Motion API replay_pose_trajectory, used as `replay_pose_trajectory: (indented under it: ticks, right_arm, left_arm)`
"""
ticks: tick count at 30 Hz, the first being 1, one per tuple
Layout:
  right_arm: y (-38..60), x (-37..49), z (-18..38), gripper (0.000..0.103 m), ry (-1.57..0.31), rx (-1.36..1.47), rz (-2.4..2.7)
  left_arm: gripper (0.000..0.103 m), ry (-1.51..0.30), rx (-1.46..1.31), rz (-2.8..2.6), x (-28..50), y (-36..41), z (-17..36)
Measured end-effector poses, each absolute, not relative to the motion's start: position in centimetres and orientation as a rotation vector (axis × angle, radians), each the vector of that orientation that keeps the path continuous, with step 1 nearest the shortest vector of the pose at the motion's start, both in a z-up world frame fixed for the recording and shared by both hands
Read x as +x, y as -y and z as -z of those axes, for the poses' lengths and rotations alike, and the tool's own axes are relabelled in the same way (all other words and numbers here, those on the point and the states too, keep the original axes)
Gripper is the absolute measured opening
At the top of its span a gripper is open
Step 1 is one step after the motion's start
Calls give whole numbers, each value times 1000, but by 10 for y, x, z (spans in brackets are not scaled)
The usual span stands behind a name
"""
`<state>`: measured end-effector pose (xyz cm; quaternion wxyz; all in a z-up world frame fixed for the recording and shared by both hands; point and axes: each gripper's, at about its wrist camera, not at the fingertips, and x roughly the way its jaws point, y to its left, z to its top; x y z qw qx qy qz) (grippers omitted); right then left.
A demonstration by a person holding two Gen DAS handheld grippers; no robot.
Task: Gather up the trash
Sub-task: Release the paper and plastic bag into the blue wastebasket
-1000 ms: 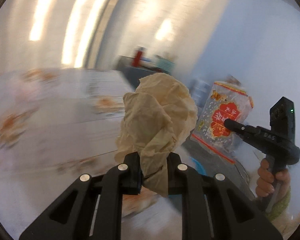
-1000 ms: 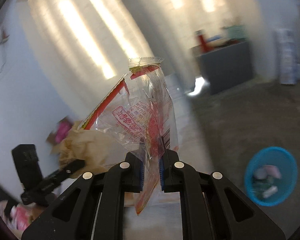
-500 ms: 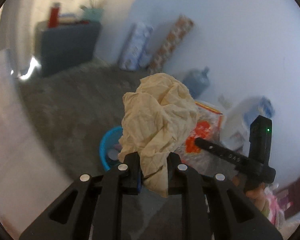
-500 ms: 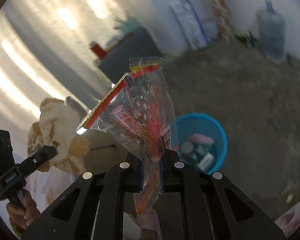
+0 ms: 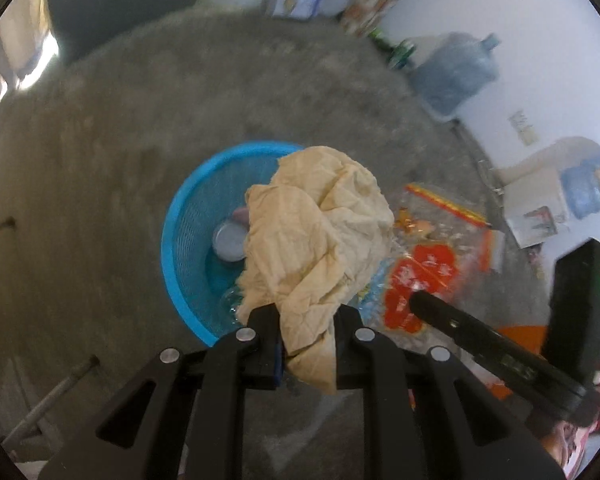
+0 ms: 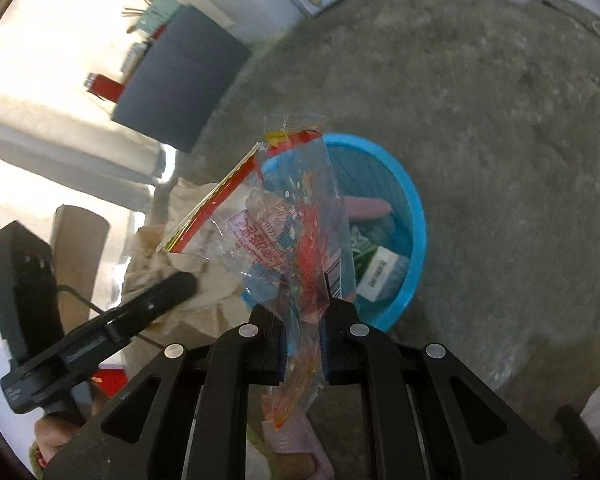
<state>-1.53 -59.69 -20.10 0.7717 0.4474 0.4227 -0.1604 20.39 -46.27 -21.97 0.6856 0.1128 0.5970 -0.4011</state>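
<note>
Above blue basket (image 5: 172,236), hand-held grippers clamping paper (image 5: 320,240), wrapper (image 6: 296,232)

grey concrete floor (image 5: 140,128), white wall (image 5: 500,8)

The crumpled sheet of paper (image 5: 320,236) is pale tan with darker creases; the clear plastic snack wrapper (image 6: 288,236) carries red print, a red and yellow sealed edge and a small barcode; the round mesh plastic basket (image 6: 418,236) is bright blue; the concrete floor (image 6: 500,120) is mottled grey-brown; the two-finger grippers (image 5: 306,350) are matt black with silver screw heads
</note>
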Motion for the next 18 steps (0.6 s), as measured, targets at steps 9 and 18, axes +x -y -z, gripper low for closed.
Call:
replay_pose_trajectory:
  ticks: [9, 18]
  right_arm:
    - [601, 11, 227, 22, -972, 898, 370]
    - [595, 20, 253, 51, -1061, 837, 413]
  left_arm:
    - [50, -1327, 260, 835, 227, 477, 271]
    - [76, -1293, 214, 835, 241, 472, 274]
